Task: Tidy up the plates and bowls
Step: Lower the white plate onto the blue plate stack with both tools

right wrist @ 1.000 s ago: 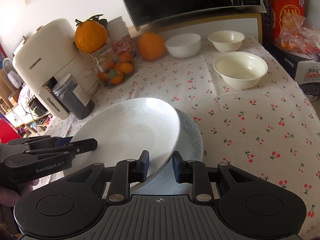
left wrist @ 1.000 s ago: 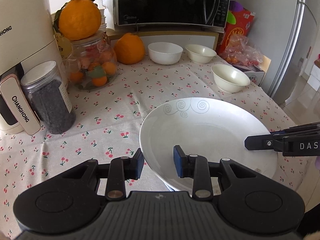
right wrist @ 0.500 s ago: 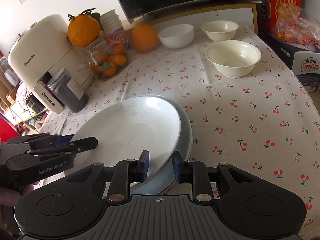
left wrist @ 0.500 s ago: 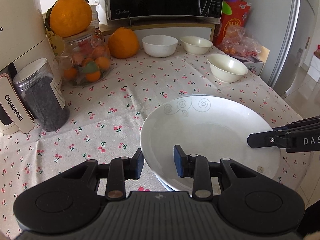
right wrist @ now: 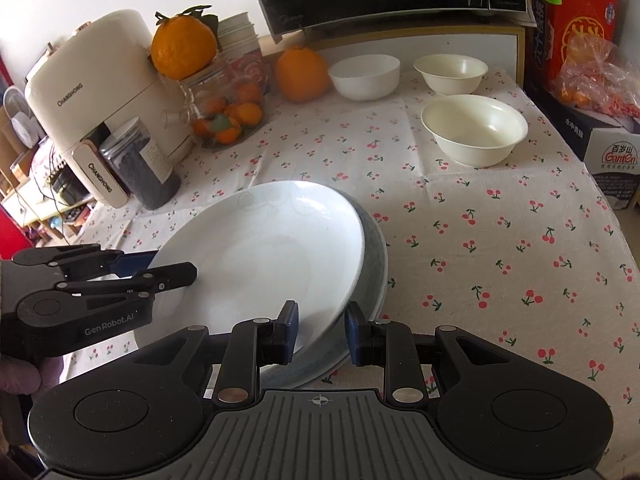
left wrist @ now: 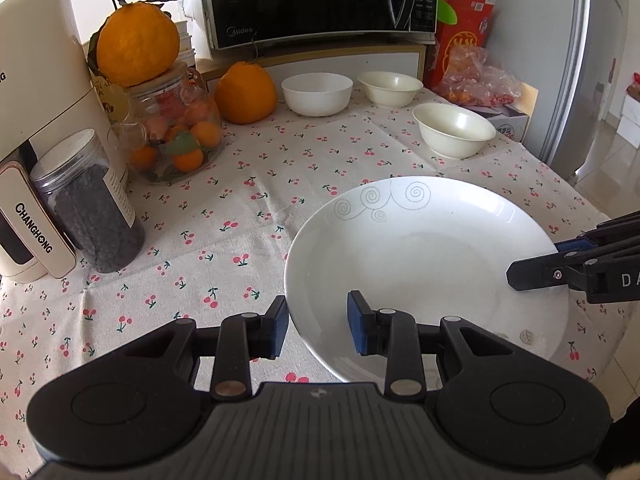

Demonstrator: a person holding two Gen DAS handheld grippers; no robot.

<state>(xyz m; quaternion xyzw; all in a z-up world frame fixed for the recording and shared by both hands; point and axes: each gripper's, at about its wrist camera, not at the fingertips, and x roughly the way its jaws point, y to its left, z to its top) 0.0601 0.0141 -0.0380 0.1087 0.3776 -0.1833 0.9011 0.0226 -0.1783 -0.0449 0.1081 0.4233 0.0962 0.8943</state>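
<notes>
A white plate with grey swirls (left wrist: pixel 424 256) (right wrist: pixel 264 256) rests on a grey-blue plate (right wrist: pixel 374 264) near the table's front edge. My left gripper (left wrist: pixel 318 328) straddles the white plate's left rim, jaws open with a gap around it. My right gripper (right wrist: pixel 321 330) straddles the right rims of both plates, jaws open. Each gripper shows in the other view, the right (left wrist: pixel 560 268) and the left (right wrist: pixel 120 276). Three white bowls stand at the back: one (left wrist: pixel 317 93) (right wrist: pixel 364 77), a second (left wrist: pixel 390 88) (right wrist: pixel 451 73) and a nearer third (left wrist: pixel 453 130) (right wrist: pixel 474 129).
A cream appliance (left wrist: pixel 36 120), a dark-filled jar (left wrist: pixel 92 204), a glass jar of fruit (left wrist: pixel 176 128) with an orange on top line the left. An orange (left wrist: pixel 246 94), microwave (left wrist: pixel 320 0) and snack boxes (left wrist: pixel 464 52) stand behind. A fridge (left wrist: pixel 592 60) is right.
The white plate has come down from a tilt onto the grey-blue plate, and both grippers' jaws have opened from its rim.
</notes>
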